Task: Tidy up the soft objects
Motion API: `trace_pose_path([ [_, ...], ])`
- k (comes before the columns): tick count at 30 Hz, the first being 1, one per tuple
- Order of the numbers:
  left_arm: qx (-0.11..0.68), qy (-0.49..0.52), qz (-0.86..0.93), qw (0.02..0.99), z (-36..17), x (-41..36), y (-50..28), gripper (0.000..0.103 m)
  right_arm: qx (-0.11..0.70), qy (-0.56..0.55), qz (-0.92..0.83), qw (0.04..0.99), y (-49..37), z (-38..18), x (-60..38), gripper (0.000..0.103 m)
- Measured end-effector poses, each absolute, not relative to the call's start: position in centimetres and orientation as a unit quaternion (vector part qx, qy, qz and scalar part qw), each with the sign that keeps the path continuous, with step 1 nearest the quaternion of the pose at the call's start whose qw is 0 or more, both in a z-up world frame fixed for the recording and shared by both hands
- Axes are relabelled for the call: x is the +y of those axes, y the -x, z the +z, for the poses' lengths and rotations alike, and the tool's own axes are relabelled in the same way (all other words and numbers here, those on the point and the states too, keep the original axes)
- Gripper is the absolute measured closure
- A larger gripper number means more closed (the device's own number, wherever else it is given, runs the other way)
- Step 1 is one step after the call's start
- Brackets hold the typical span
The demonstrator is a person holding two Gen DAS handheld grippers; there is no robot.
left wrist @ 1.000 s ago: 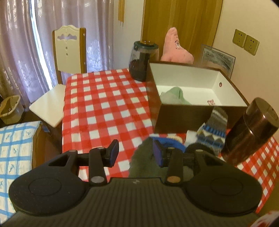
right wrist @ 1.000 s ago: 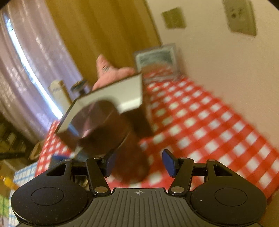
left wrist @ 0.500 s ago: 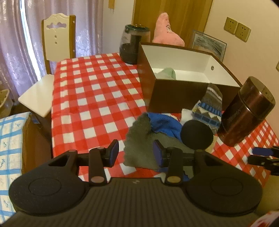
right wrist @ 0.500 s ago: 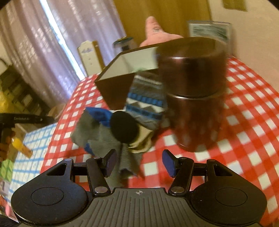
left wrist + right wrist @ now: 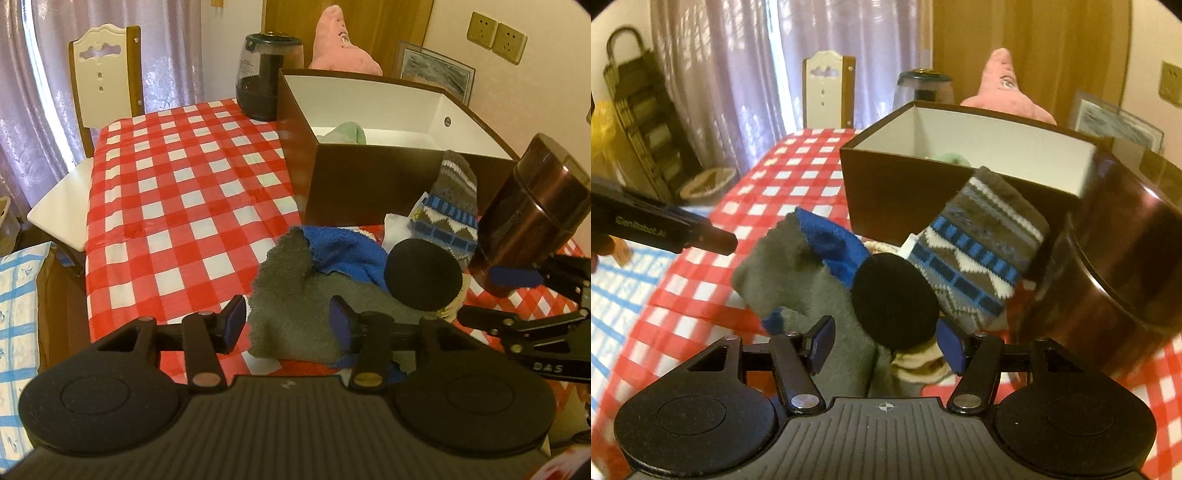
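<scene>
A pile of soft things lies on the checked tablecloth [image 5: 177, 206] in front of a brown box [image 5: 369, 184]: a grey cloth [image 5: 291, 295], a blue cloth [image 5: 343, 251], a patterned sock [image 5: 450, 206] leaning on the box, and a black round pad [image 5: 423, 278]. My left gripper [image 5: 287, 324] hangs over the grey cloth's near edge, jaws opening, pads clear of the cloth. My right gripper [image 5: 886, 341] faces the pile, jaws opening; the black pad [image 5: 895, 301] and grey cloth [image 5: 798, 273] lie between its fingers, unpressed. A green soft item [image 5: 347, 133] lies inside the box.
A dark brown canister [image 5: 532, 218] stands right of the pile, close to the right gripper [image 5: 491, 295]. Behind the box are a pink plush [image 5: 340, 40], a glass jar [image 5: 266, 88] and a framed picture [image 5: 436, 74]. A chair [image 5: 107, 74] stands at the table's far left.
The left gripper sank toward the cloth pile and its jaws widened. The right gripper swung from the canister and box to face the pile, rolling level, and now shows in the left view.
</scene>
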State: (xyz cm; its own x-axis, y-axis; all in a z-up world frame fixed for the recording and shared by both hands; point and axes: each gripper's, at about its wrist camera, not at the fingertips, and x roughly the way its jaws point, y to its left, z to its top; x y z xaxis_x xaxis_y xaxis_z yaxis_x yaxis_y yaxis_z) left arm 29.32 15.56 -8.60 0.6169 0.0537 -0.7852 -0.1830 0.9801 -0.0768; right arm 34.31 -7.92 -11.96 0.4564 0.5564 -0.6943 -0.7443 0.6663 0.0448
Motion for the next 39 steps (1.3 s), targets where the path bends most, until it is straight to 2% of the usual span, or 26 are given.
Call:
trace_pose_path([
  [5, 0.441, 0.077, 0.069, 0.892, -9.8, 15.8, -30.4, 0.055, 0.338, 0.172, 0.38, 0.844, -35.3, -13.1, -6.3, 0.032],
  [16, 0.458, 0.081, 0.067, 0.883, -11.9, 16.5, -32.1, 0.054, 0.307, 0.278, 0.376, 0.829, -35.9, -16.4, -2.3, 0.031],
  [19, 0.459, 0.083, 0.064, 0.882, -12.1, 16.6, -32.2, 0.051, 0.309, 0.295, 0.372, 0.824, -35.9, -17.3, -1.9, 0.032],
  [20, 0.459, 0.083, 0.063, 0.882, -12.2, 16.7, -32.2, 0.048, 0.309, 0.292, 0.372, 0.825, -36.0, -17.4, -2.0, 0.037],
  [24, 0.457, 0.081, 0.061, 0.884, -12.4, 16.8, -32.3, 0.045, 0.31, 0.27, 0.375, 0.831, -36.1, -17.2, -2.7, 0.045],
  [27, 0.457, 0.079, 0.06, 0.884, -12.7, 17.0, -32.5, 0.045, 0.313, 0.232, 0.375, 0.841, -36.2, -15.9, -3.8, 0.077],
  [28, 0.457, 0.079, 0.06, 0.884, -12.8, 17.1, -32.6, 0.045, 0.32, 0.213, 0.371, 0.845, -36.4, -15.3, -4.3, 0.083],
  [31, 0.46, 0.084, 0.062, 0.882, -13.6, 17.4, -33.1, 0.045, 0.343, 0.167, 0.366, 0.849, -36.8, -14.4, -5.6, 0.084],
  [34, 0.465, 0.09, 0.061, 0.878, -14.5, 17.7, -33.5, 0.056, 0.358, 0.131, 0.373, 0.846, -36.8, -14.0, -6.6, 0.084],
  [37, 0.47, 0.098, 0.053, 0.875, -15.3, 17.7, -33.8, 0.08, 0.351, 0.125, 0.399, 0.838, -35.9, -13.6, -6.9, 0.084],
  [38, 0.473, 0.1, 0.049, 0.874, -15.5, 17.5, -33.8, 0.095, 0.351, 0.129, 0.407, 0.833, -35.4, -13.5, -6.8, 0.084],
  [39, 0.474, 0.1, 0.041, 0.874, -15.6, 17.3, -33.7, 0.099, 0.354, 0.133, 0.419, 0.825, -35.0, -13.5, -6.6, 0.084],
])
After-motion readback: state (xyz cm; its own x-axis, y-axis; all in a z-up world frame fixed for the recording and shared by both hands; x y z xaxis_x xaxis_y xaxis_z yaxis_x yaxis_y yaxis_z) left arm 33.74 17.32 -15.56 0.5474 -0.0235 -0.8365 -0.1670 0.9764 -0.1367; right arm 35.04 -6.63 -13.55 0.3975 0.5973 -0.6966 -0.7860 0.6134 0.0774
